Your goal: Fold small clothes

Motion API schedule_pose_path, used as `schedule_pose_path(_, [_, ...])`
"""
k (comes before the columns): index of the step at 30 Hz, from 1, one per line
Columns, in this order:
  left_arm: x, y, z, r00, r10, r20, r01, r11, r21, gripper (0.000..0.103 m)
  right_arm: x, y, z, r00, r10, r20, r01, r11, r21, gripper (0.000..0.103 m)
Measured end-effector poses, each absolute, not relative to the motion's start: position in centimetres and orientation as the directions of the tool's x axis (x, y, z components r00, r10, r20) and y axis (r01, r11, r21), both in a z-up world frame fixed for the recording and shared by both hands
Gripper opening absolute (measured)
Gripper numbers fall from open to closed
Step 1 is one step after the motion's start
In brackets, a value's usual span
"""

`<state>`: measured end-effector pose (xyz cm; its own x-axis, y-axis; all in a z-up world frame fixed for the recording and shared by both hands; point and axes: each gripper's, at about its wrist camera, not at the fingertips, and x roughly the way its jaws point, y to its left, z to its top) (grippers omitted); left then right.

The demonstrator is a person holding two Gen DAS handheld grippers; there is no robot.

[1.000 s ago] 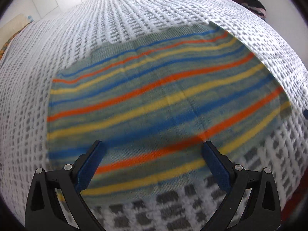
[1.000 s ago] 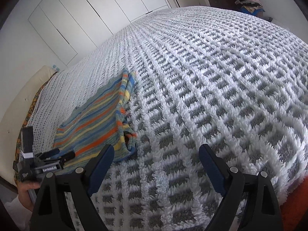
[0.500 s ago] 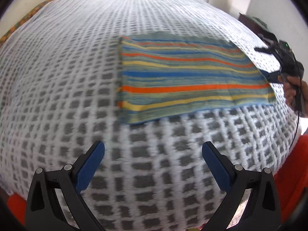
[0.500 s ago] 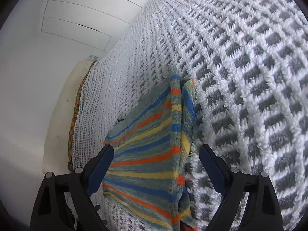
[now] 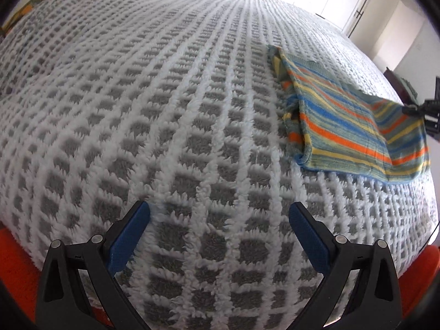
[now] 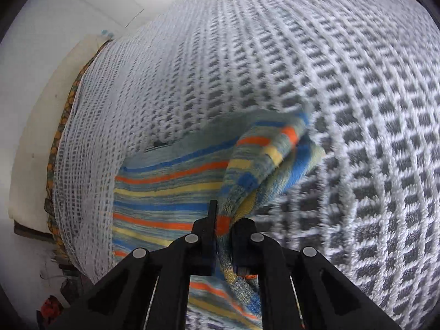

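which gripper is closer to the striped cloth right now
Right. The right gripper is clamped on the striped cloth; the left gripper hangs open over bare blanket, apart from it.

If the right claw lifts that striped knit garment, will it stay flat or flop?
Likely flop: the striped knit garment already bunches where the right claw pinches it. Probably light; its lifted edge curls loosely over the white-and-grey blanket.

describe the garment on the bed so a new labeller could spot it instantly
A fluffy white-and-grey grid bedspread covers the whole bed. Toward its right side in the left wrist view lies a small striped knit garment, partly folded. It is the only colourful thing on the spread, with orange, yellow and blue stripes on grey-green, and the right gripper has just closed on one edge of it.
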<state>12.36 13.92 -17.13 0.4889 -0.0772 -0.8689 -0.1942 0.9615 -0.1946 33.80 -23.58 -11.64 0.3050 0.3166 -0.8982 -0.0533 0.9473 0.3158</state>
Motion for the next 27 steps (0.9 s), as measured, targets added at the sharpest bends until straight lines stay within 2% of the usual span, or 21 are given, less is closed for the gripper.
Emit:
schedule_pose_path(5, [12.2,15.3,-16.9,0.511,-0.128,-0.850,-0.178,0.952,-0.251,0.101,34.5,-10.3,-8.6,0.273,0.266,-0.925,-0.223,0.952,0.208,0.008])
schedule_pose_path(10, [11.7,17.5,-16.9,0.526,-0.149,-0.837,-0.210,0.931,-0.298,0.101,34.2,1.2,-13.8,0.215,0.179,-0.960,-0.299,0.948,0.109,0.008])
schedule_pose_path(12, [11.4,18.5,-17.0,0.527,-0.147,-0.837,-0.236,0.921,-0.310,0.101,33.8,4.6,-17.4,0.163,0.157,-0.974,-0.315,0.944,0.099,0.015])
schedule_pose_path(13, [11.2,18.9,-17.1,0.529,-0.152,-0.835,-0.247,0.914,-0.322,0.101,33.7,5.6,-19.2,0.104,0.179,-0.978,-0.309,0.941,0.139,0.030])
schedule_pose_path(14, [11.1,19.3,-17.1,0.530,-0.156,-0.834,-0.257,0.907,-0.333,0.101,33.7,5.9,-20.7,0.038,0.226,-0.973,-0.284,0.936,0.206,0.052])
schedule_pose_path(16, [10.8,19.9,-17.1,0.534,-0.162,-0.830,-0.268,0.899,-0.348,0.101,33.4,6.2,-21.3,-0.011,0.318,-0.948,-0.232,0.921,0.312,0.074])
schedule_pose_path(18, [10.8,20.2,-17.2,0.536,-0.170,-0.827,-0.271,0.893,-0.359,0.101,33.3,6.0,-19.1,0.015,0.369,-0.929,-0.259,0.899,0.353,0.075])
schedule_pose_path(21, [11.0,20.2,-17.2,0.534,-0.174,-0.827,-0.271,0.892,-0.362,0.101,32.6,4.9,-14.0,0.082,0.471,-0.879,-0.322,0.847,0.424,0.083])
schedule_pose_path(23, [11.1,20.0,-17.2,0.534,-0.171,-0.828,-0.267,0.895,-0.358,0.101,31.9,2.4,-11.3,0.170,0.480,-0.861,-0.357,0.844,0.400,0.084])
schedule_pose_path(25, [11.3,19.7,-17.3,0.534,-0.168,-0.829,-0.265,0.898,-0.353,0.101,30.8,-1.2,-10.6,0.286,0.396,-0.872,-0.327,0.896,0.300,0.081])
schedule_pose_path(26, [11.5,19.5,-17.3,0.532,-0.165,-0.831,-0.264,0.900,-0.348,0.101,30.4,-3.0,-11.4,0.312,0.344,-0.886,-0.286,0.923,0.258,0.065])
schedule_pose_path(27, [11.5,19.3,-17.4,0.529,-0.161,-0.833,-0.262,0.903,-0.341,0.101,30.2,-4.8,-12.8,0.304,0.311,-0.900,-0.236,0.940,0.245,0.053])
